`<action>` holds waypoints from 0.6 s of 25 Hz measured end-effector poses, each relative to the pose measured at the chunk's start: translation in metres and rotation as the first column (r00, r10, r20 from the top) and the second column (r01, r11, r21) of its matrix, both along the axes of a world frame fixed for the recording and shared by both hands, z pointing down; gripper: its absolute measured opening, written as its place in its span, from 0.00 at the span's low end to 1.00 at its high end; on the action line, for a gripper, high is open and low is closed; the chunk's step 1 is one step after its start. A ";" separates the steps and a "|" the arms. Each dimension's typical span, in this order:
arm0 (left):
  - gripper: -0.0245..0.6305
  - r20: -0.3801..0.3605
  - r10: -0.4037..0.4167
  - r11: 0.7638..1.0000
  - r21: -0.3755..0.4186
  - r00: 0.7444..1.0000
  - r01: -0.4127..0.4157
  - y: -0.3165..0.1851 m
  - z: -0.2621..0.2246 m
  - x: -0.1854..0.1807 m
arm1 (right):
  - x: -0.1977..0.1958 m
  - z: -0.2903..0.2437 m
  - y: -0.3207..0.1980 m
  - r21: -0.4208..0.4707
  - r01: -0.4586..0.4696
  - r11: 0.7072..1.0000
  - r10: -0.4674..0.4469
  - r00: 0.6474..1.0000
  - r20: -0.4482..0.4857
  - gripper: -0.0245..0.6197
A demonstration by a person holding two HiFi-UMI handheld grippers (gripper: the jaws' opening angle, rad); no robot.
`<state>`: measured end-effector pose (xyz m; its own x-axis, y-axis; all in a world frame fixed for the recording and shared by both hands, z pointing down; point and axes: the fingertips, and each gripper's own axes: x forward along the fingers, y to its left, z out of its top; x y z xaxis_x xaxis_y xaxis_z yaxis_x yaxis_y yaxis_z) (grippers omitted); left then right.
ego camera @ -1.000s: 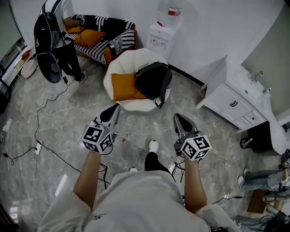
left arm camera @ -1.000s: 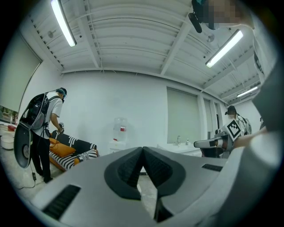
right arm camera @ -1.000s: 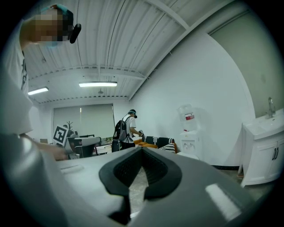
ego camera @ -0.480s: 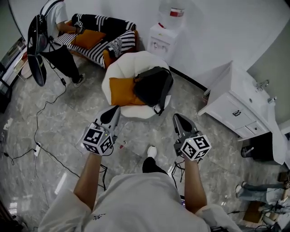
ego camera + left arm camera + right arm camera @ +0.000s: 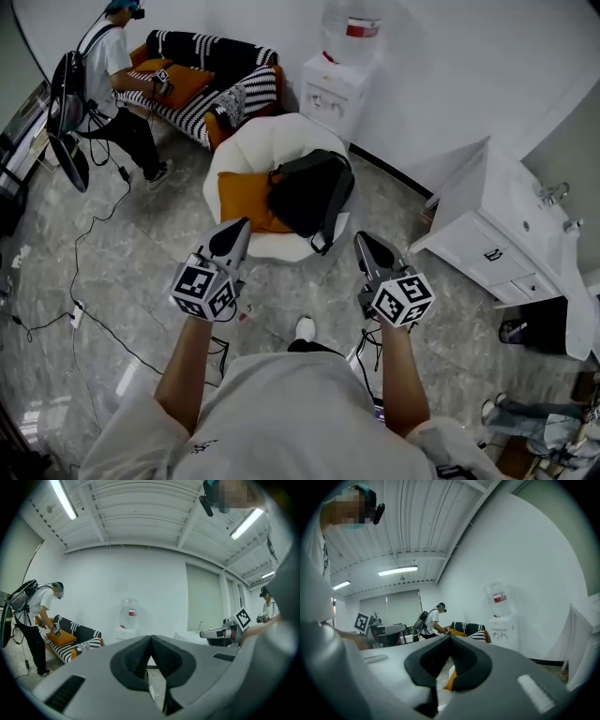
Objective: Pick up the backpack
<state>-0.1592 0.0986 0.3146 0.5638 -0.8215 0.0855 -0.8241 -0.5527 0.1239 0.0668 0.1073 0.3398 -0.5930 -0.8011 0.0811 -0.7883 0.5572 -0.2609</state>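
Backpack (image 5: 305, 192): black, lying on the seat of a round white chair (image 5: 272, 136), one strap hanging over the chair's front edge. Orange cushion (image 5: 239, 197) on the same seat, touching the backpack's left side in head view. Nothing holds the backpack.

Left gripper (image 5: 241, 225): jaws closed, tips together, nothing btwn them. It points level toward the chair. In head view its tip lies over the chair's front-left edge, but whether it touches can't be told. Right gripper (image 5: 360, 240): jaws likewise closed & empty, level, off the chair's front-right, apart from chair & backpack. Each has a marker cube at the back & is held out on a bare forearm. The wearer's shoe (image 5: 305, 328) shows on the grey marble floor (image 5: 141, 244) btwn the two.

Behind the chair a water dispenser (image 5: 333, 84) w/ bottle on top stands against the white wall. Left of it is a striped sofa (image 5: 220, 75), w/ a person (image 5: 108, 66) bending over it. At right is a white cabinet (image 5: 487, 253) w/ a tap on top. Cables (image 5: 89, 314) run across the floor at left.
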 end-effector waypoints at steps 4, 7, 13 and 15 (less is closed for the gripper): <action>0.03 0.007 -0.009 1.000 -0.013 1.000 0.009 -0.033 0.003 0.022 | 0.019 0.005 -0.034 -0.014 0.023 1.000 -0.023 1.000 -0.001 0.04; 0.03 0.006 -0.019 1.000 -0.015 1.000 0.019 -0.050 0.007 0.035 | 0.033 0.011 -0.053 -0.024 0.032 0.999 -0.032 0.999 0.001 0.04; 0.03 0.022 -0.017 0.999 -0.045 1.000 0.018 -0.074 0.018 0.048 | 0.044 0.016 -0.082 -0.035 0.054 0.998 -0.054 0.999 -0.003 0.04; 0.03 0.026 -0.013 0.998 -0.057 1.000 0.014 -0.082 0.022 0.052 | 0.046 0.019 -0.091 -0.043 0.059 0.997 -0.059 0.998 -0.004 0.04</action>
<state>-0.1069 0.0166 0.3365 0.5497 -0.8223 0.1470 -0.8348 -0.5341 0.1335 0.1127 0.0162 0.3592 -0.6386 -0.7604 0.1178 -0.7559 0.5913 -0.2810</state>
